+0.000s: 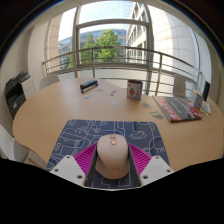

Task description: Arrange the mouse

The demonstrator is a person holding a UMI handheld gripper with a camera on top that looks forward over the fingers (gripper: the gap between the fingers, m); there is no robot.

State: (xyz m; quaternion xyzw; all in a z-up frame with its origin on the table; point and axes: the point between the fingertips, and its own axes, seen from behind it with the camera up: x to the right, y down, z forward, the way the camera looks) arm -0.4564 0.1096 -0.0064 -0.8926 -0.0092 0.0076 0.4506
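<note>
Mouse (112, 155) sits between the two fingers of the gripper (112, 160), a pale beige one, resting on a dark patterned mouse mat (110, 132) that lies along the near edge of the round wooden table (60, 110). The pink pads (84, 157) flank it closely on both sides. From where I stand I cannot tell whether they are actually pressing on it or only bracketing it, so I won't call the grip either clenched or released.

As for progress, the mouse is already on the mat, roughly at the middle of its near half and pointing towards the far edge of the table. That looks to me like most of the job done, or else the very start of it, with the mouse about to be lifted and set somewhere else. Nothing here settles which. If the mat is the goal, what remains is only to square the mouse up, let go and draw the gripper back.

Farther across the table stands a mug (134, 89) near the far edge, with a small dark gadget (89, 86) to its left and a stack of books (178, 106) towards the right-hand edge. All of these are well apart from the mat and out of the way.
</note>
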